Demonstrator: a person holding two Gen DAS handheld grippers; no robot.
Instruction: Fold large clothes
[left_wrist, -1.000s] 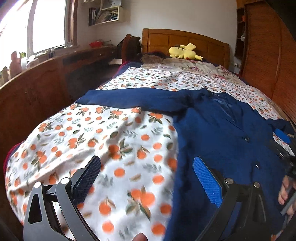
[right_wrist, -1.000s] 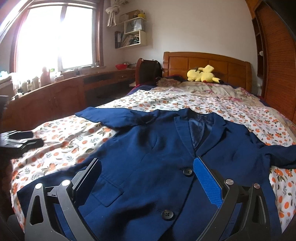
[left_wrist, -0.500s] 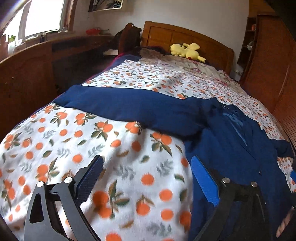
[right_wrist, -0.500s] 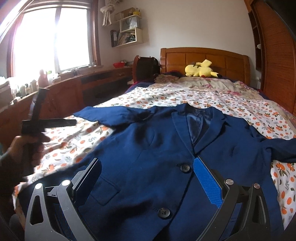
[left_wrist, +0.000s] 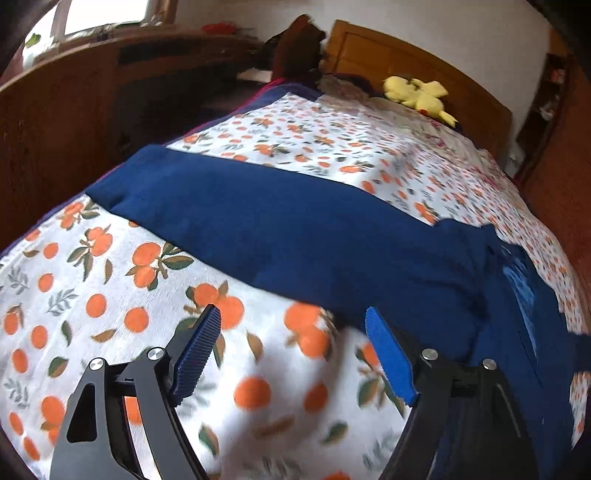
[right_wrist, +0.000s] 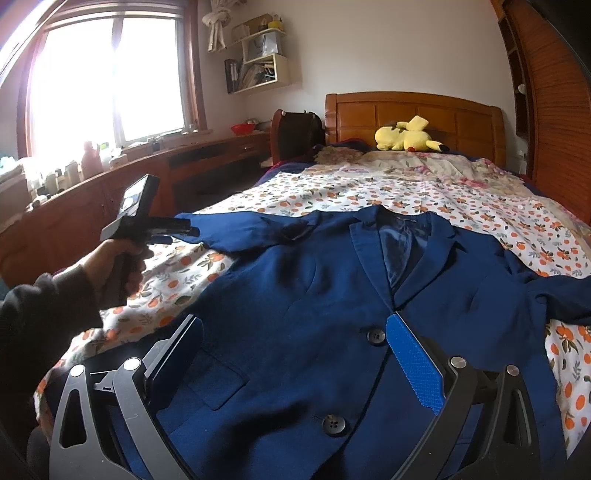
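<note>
A navy blue jacket (right_wrist: 332, 295) lies flat and face up on the bed, buttoned, with its collar toward the headboard. Its left sleeve (left_wrist: 277, 221) stretches out across the orange-print bedsheet (left_wrist: 110, 295). My left gripper (left_wrist: 293, 350) is open and empty, low over the sheet just short of that sleeve. It also shows in the right wrist view (right_wrist: 177, 225), held in a hand near the sleeve's cuff. My right gripper (right_wrist: 295, 354) is open and empty above the jacket's lower front, near the buttons (right_wrist: 376, 336).
A yellow plush toy (right_wrist: 406, 138) lies by the wooden headboard (right_wrist: 413, 114). A long wooden counter (right_wrist: 129, 192) with bottles runs under the window on the left. A dark chair (right_wrist: 295, 136) stands by the bed. A wooden wardrobe (right_wrist: 561, 110) is on the right.
My left gripper has moved forward and leftward toward the outstretched sleeve, which now fills more of its view. My right gripper has stayed over the jacket's front, shifting slightly.
</note>
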